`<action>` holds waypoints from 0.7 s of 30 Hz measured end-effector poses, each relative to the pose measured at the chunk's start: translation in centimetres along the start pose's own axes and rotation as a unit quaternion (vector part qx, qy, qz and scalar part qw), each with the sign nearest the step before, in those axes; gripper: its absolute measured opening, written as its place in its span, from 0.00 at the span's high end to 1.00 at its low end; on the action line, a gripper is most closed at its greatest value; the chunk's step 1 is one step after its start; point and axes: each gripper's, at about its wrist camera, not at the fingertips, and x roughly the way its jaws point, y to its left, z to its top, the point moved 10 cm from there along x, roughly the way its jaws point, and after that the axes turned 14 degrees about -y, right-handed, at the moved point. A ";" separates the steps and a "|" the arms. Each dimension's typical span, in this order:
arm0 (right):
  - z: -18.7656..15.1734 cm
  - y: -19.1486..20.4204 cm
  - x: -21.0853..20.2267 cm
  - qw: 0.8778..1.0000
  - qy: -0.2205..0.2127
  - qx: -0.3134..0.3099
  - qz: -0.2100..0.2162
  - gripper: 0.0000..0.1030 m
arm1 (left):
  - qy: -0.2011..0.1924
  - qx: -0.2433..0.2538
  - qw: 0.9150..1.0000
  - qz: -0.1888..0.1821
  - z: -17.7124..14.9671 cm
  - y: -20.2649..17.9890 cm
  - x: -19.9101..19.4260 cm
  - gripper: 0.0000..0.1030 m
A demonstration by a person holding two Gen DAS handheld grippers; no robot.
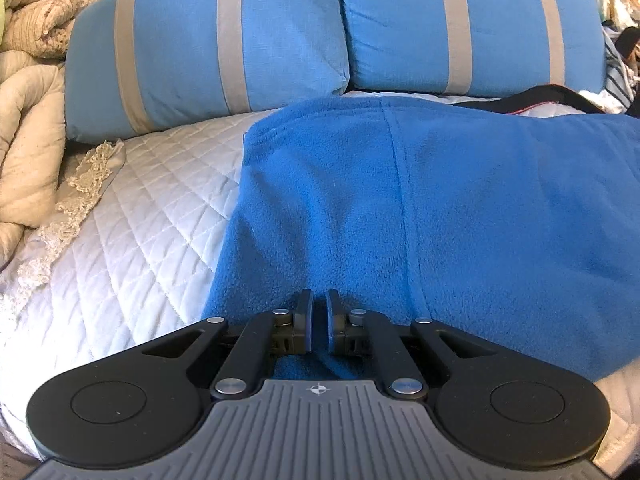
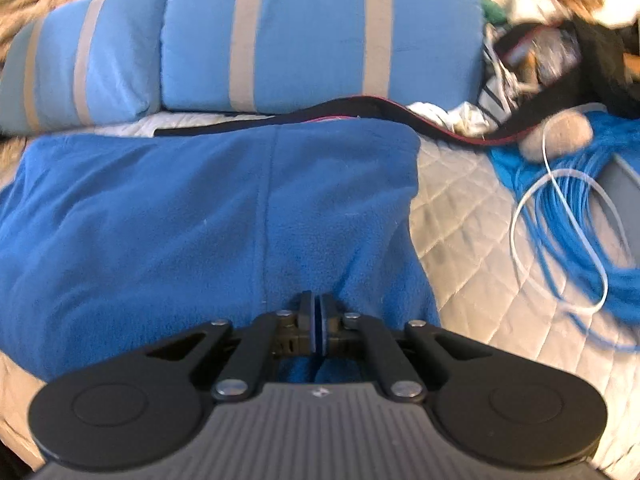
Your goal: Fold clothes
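Blue fleece garment [image 1: 400, 208] lies on the bed ahead of both tools. Left tool [image 1: 319, 322] pinches its near edge, right tool [image 2: 319, 320] nearly pressed together there; thick fleece could slip out, spoiling the fold.

We record a plain royal-blue fleece garment [image 1: 460, 200] on a white diamond-quilted bed cover [image 1: 132, 216]. Far: two light-blue pillows with beige stripes [image 1: 248, 44]. Right: a bright-blue coiled cable [image 2: 568, 216]. Left: a beige quilted blanket [image 1: 28, 128].

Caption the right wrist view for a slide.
Right gripper over a blue fleece garment on a quilted bed, striped pillows behind.
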 end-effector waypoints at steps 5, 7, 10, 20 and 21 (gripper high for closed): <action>3.3 -1.1 -2.3 0.996 -0.035 -0.083 0.020 0.00 | -0.032 0.034 0.999 -0.014 3.3 1.7 -2.5 0.28; 4.2 -2.8 -2.9 0.997 -0.034 -0.033 0.058 0.00 | -0.057 0.029 0.998 -0.016 4.8 3.4 -2.5 0.16; 4.4 -6.2 -2.3 0.995 -0.008 0.058 0.076 0.00 | -0.043 -0.013 0.998 -0.053 5.9 5.8 -0.6 0.15; -0.6 -9.8 5.0 0.924 0.136 0.281 0.220 0.00 | 0.084 -0.223 0.954 -0.181 2.4 10.4 7.9 0.15; -0.9 -9.8 5.6 0.916 0.140 0.296 0.231 0.00 | 0.093 -0.241 0.946 -0.195 1.8 10.3 8.5 0.15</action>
